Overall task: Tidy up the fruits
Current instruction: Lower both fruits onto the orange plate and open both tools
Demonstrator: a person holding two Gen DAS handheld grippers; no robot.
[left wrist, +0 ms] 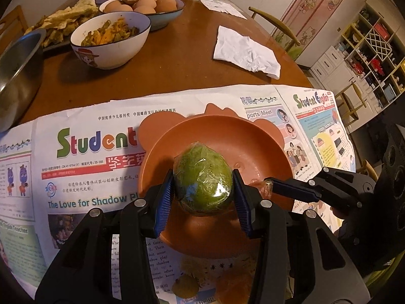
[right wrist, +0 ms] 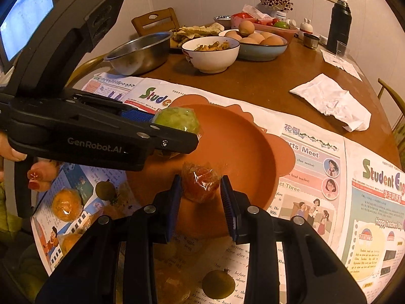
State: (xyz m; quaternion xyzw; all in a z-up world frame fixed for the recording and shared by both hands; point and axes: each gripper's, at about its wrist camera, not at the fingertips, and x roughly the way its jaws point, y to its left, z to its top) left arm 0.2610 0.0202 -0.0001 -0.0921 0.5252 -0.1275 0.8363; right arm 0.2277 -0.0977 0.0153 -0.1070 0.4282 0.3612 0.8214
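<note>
An orange bear-eared bowl (left wrist: 253,139) (right wrist: 248,147) sits on newspaper. My left gripper (left wrist: 203,177) is shut on a green fruit wrapped in film (left wrist: 202,179) (right wrist: 177,121) and holds it just above the bowl's near side. My right gripper (right wrist: 201,179) reaches into the bowl from the right (left wrist: 268,185). A small red fruit in film (right wrist: 201,181) sits low in the bowl between its blue pads, which touch it on both sides. On the paper beside the bowl lie a wrapped orange fruit (right wrist: 66,205) and small brown-green fruits (right wrist: 106,190) (right wrist: 218,283).
Newspaper (left wrist: 83,152) covers the near part of the round wooden table (left wrist: 177,58). Behind stand a white bowl of food (left wrist: 111,40), a bowl of eggs (left wrist: 152,5), a steel bowl (right wrist: 139,50), a crumpled napkin (left wrist: 248,50) and a dark flask (right wrist: 339,25). Wooden chairs ring the table.
</note>
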